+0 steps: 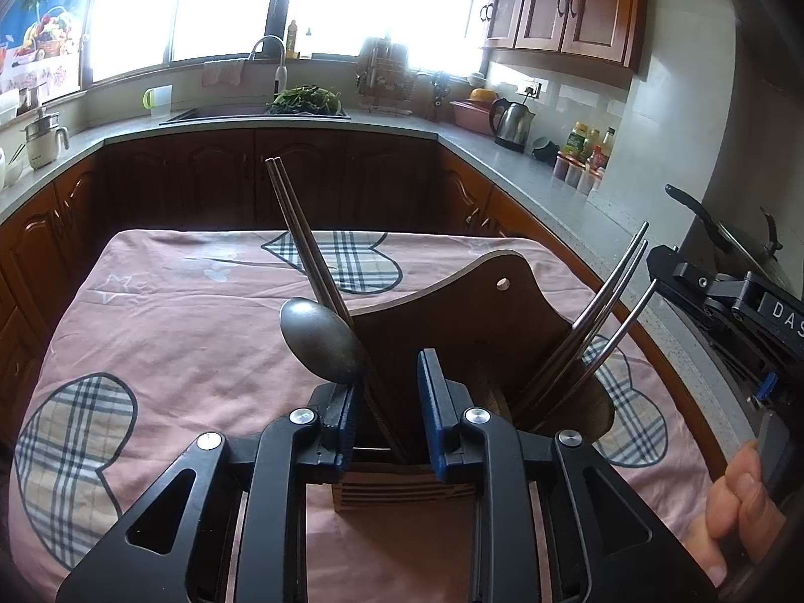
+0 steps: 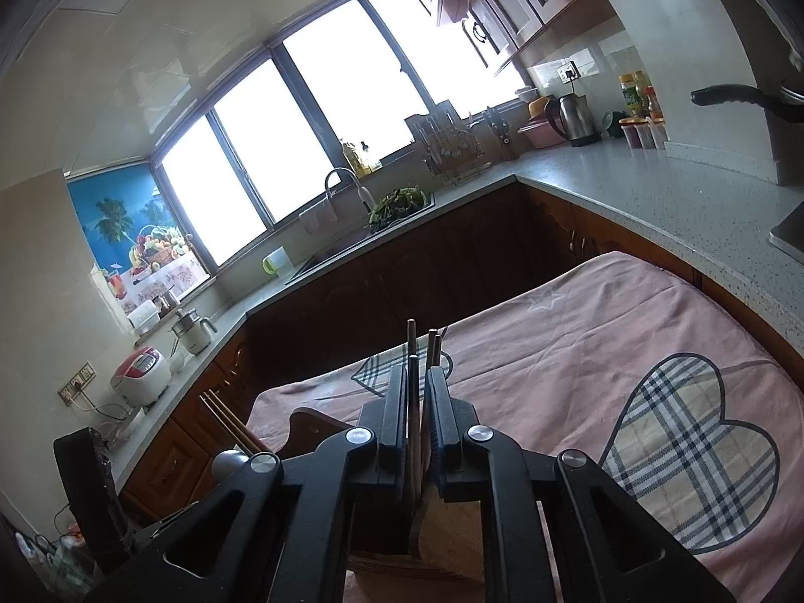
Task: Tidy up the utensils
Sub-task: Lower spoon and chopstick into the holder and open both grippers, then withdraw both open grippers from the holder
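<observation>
A brown wooden utensil holder (image 1: 467,321) stands on the pink table cloth (image 1: 201,331), right in front of my left gripper (image 1: 387,402). The left gripper is open and empty, its blue pads either side of the holder's near compartment. A metal spoon (image 1: 321,341) and a pair of dark chopsticks (image 1: 301,241) stick up from the holder's left side. Several metal chopsticks (image 1: 603,311) lean out of its right side. My right gripper (image 2: 416,402) is shut on several chopsticks (image 2: 413,392), directly above the holder (image 2: 437,527). The right gripper's body shows at the left wrist view's right edge (image 1: 743,311).
The table stands in a U-shaped kitchen. Brown cabinets and a grey counter (image 1: 578,186) surround it, with a sink (image 1: 226,111), a kettle (image 1: 512,123) and bottles (image 1: 588,145). A pan handle (image 2: 738,98) juts out over the right counter.
</observation>
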Demonstrator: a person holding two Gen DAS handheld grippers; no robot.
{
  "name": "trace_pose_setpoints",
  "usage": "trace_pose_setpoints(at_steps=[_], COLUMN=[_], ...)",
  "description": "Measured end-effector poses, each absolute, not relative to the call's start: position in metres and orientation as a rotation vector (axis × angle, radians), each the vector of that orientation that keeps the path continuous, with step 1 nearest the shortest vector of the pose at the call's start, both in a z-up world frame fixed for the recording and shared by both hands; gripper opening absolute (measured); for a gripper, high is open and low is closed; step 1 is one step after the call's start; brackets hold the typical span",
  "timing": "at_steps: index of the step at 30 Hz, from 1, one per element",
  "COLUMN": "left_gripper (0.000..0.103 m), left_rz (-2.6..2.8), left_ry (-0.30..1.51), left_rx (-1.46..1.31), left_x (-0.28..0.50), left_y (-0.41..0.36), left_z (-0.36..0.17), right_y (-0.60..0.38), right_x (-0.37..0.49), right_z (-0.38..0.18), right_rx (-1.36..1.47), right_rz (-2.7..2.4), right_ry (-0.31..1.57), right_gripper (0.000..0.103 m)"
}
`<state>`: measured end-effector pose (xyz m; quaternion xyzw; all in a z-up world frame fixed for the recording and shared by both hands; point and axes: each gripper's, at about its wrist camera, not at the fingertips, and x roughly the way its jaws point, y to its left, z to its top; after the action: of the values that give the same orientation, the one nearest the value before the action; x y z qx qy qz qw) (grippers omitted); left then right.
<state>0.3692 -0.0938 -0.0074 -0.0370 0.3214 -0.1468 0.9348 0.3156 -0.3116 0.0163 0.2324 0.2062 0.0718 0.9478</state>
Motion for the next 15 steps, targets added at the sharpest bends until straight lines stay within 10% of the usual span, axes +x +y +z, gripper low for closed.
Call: trace_pose_setpoints(at_steps=[2, 15], left_gripper=[0.030, 0.060], left_rz=[-0.303, -0.304], left_ry=[0.652, 0.632], left_rx=[-0.071, -0.075], left_x=[0.367, 0.343], left_y=[-0.095, -0.088], left_z=[-0.006, 0.005], right_y=[-0.313, -0.319], right_x=[0.314, 0.300], right_z=[0.016, 0.021], right_rx=[0.481, 0.501], right_rz=[0.143, 0.157], right_ry=[0.415, 0.399], right_gripper=[0.040, 0.059])
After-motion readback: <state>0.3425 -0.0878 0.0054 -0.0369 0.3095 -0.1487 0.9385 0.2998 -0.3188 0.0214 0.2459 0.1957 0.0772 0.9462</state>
